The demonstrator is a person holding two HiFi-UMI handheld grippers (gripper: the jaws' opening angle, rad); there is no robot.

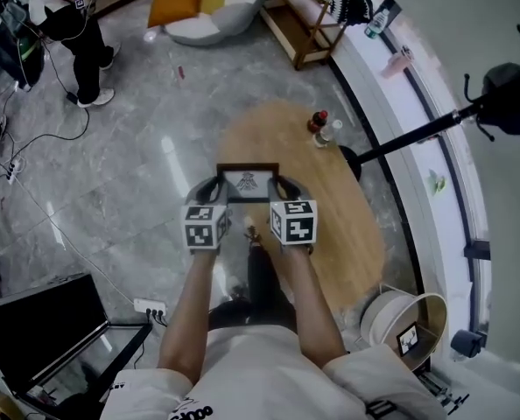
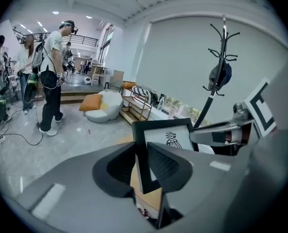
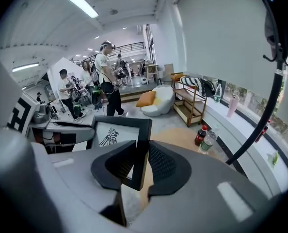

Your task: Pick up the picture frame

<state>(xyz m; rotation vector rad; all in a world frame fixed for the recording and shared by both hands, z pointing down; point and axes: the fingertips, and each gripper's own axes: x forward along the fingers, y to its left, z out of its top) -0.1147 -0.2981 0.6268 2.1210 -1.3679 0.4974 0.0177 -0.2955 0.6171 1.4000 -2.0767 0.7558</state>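
A black picture frame [image 1: 248, 182] with a white mat and a small bird print hangs above the wooden table, held from both ends. My left gripper [image 1: 214, 188] is shut on its left edge, and in the left gripper view the pads of that gripper [image 2: 140, 160] clamp the black border of the frame [image 2: 167, 136]. My right gripper [image 1: 284, 185] is shut on the right edge. The right gripper view has the frame [image 3: 116, 134] standing upright between that gripper's [image 3: 142, 160] pads. Each gripper shows across the frame in the other's view.
Below lies an oval wooden table [image 1: 352, 234] with two bottles [image 1: 321, 129] near its far end. A black coat stand [image 1: 435, 129] leans in from the right. A white bin [image 1: 400, 318], a power strip [image 1: 149, 307], a person [image 1: 80, 33] and a bench [image 1: 304, 16] surround it.
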